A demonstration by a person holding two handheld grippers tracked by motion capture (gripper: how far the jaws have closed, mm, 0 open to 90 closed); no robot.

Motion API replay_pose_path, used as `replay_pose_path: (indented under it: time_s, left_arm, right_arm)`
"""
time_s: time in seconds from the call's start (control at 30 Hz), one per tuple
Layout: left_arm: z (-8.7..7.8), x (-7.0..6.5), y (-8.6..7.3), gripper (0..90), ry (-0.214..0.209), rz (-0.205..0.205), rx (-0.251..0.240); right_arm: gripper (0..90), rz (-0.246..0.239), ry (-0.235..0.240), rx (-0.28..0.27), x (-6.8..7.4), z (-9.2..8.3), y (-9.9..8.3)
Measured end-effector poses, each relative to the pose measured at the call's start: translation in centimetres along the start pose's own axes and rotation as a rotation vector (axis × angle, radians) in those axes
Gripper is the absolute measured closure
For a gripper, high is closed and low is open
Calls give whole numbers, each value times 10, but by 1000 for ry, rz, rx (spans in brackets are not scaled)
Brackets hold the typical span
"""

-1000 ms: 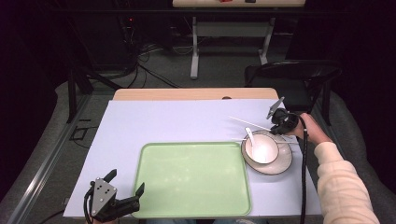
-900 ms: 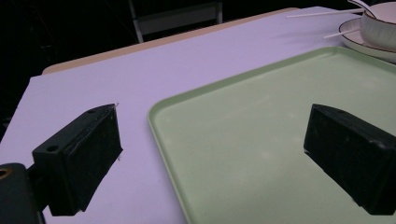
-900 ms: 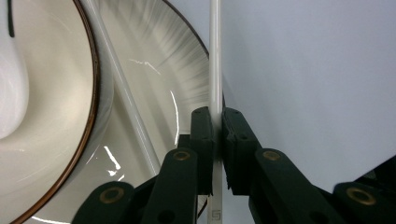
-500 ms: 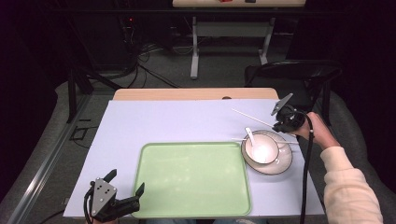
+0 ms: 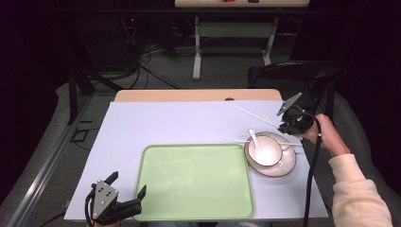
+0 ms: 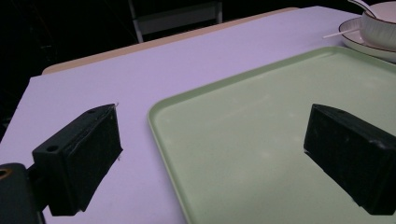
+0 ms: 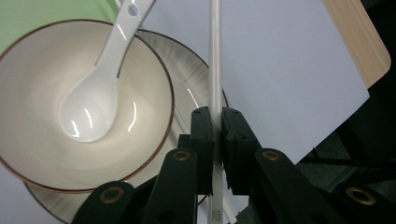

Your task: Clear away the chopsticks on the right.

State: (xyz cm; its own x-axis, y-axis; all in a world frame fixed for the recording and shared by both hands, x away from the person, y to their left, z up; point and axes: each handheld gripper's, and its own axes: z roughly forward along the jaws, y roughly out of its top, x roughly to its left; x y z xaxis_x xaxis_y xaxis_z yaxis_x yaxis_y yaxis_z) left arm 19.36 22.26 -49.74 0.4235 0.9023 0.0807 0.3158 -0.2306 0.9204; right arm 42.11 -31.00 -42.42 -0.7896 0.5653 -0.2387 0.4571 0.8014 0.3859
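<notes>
High view looks down on our table, covered in a pale lilac sheet (image 5: 156,127), with a green tray (image 5: 194,182) near us at the centre. To its right a white bowl (image 5: 264,151) sits on a saucer (image 5: 283,166), with a white ceramic spoon (image 5: 253,138) resting inside the bowl. Our right gripper (image 5: 288,124), just beyond the bowl, has its jaws clamped on one white chopstick (image 5: 255,117), lifted and pointing far-left over the table. A second chopstick (image 5: 265,142) lies across the saucer and the bowl's rim. In the right gripper view, that chopstick (image 7: 215,56) runs straight up between the closed jaws, beside the bowl (image 7: 84,102). Our left gripper (image 5: 124,198) rests at the tray's near-left corner, jaws wide apart and empty. We judge that the chopstick is being carried; next we need a steady move toward a resting place, likely the tray, keeping the grip firm.
</notes>
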Motion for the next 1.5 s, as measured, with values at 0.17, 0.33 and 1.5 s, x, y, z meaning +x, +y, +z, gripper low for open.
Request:
replay_pose_path:
  time_s: [0.17, 0.33, 1.5]
  left_arm:
    - [0, 0, 0, 41, 0, 0, 0]
    - [0, 0, 0, 41, 2, -1, -2]
    - [-1, 0, 0, 41, -4, 1, -5]
  right_arm:
    - [836, 0, -7, 0, 13, -9, 8]
    - [836, -21, -1, -14, 29, -18, 16]
    - [836, -168, 133, -15, 148, 4, 57]
